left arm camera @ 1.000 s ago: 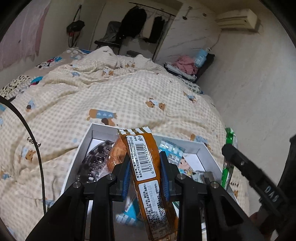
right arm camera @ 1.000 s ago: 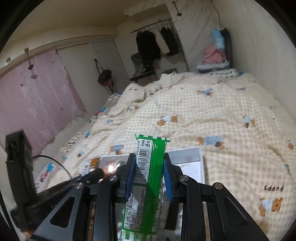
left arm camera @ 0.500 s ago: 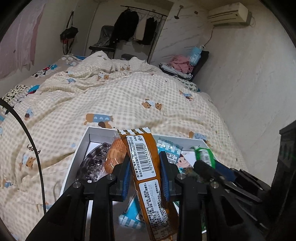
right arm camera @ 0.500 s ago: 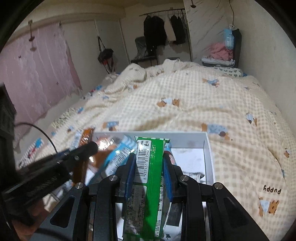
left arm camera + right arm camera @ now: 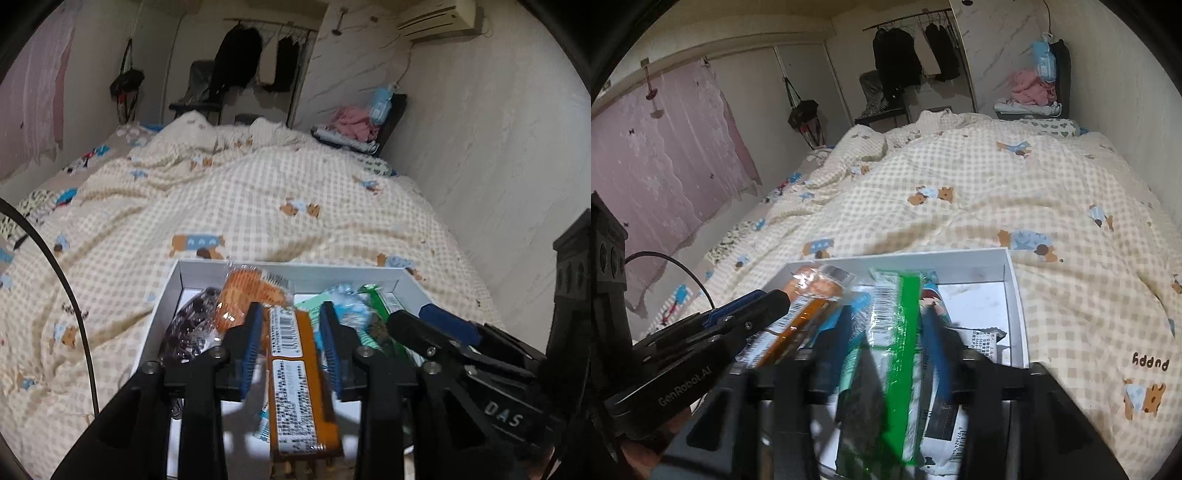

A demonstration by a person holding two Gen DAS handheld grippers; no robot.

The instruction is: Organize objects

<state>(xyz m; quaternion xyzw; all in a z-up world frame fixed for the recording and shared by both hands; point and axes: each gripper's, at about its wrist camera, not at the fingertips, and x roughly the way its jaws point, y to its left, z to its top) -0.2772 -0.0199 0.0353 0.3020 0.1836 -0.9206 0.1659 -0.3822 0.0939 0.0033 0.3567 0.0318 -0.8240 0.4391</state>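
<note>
Wrist views: both grippers tilted over the white box (image 5: 207, 267), jaws opening (snack packets loose between).

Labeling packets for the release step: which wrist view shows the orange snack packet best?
Left wrist. The orange snack packet lies lengthwise between the opening jaws of the left gripper, barcode label up, over the white box. Right wrist view catches it only obliquely, partly behind the left gripper's finger.

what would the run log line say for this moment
left gripper: opening, orange snack bar between jaws | right gripper: opening, green snack bar between jaws | both over white box on bed
</note>
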